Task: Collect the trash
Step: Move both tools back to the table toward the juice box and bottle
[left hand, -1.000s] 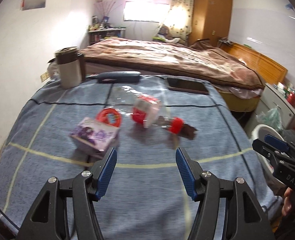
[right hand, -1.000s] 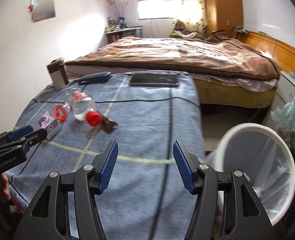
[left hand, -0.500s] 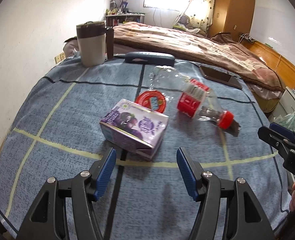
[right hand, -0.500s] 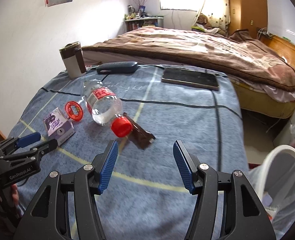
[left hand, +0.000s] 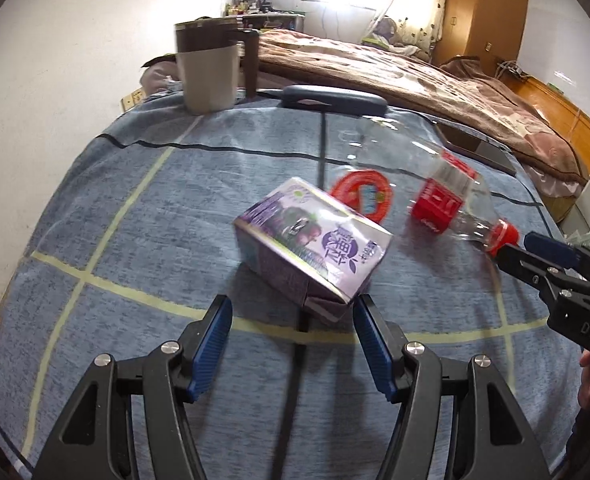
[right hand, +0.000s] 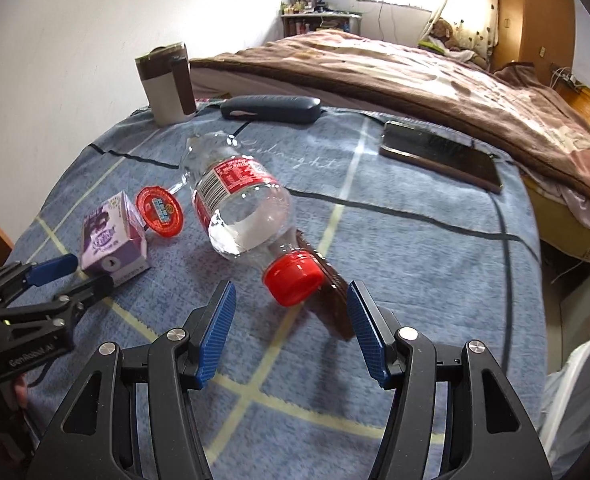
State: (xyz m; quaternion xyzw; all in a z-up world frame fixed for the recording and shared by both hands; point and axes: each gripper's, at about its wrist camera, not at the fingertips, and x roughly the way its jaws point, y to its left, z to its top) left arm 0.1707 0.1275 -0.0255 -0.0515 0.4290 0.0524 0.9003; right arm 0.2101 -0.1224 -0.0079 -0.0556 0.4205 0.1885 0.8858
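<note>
A purple drink carton point(left hand: 313, 248) lies on the blue checked cloth, just ahead of my open left gripper point(left hand: 291, 312); its near corner sits between the fingertips, untouched. A clear plastic bottle point(right hand: 241, 208) with a red label and red cap lies on its side, cap toward my open right gripper point(right hand: 291, 300). Under the cap lies a brown wrapper point(right hand: 331, 304). A red round lid point(right hand: 159, 210) rests between carton and bottle. In the left wrist view the right gripper point(left hand: 535, 256) reaches in beside the bottle cap point(left hand: 503, 236).
At the table's far side stand a beige and brown mug point(right hand: 169, 84), a dark glasses case point(right hand: 271, 109) and a phone point(right hand: 441, 160). A white bin point(right hand: 579, 400) with a liner stands right of the table. A bed with a brown blanket point(right hand: 415, 72) lies behind.
Both grippers have come closer to the table and lower. The carton now sits just before the left fingertips and the bottle cap just before the right ones. Jaw gaps look unchanged.
</note>
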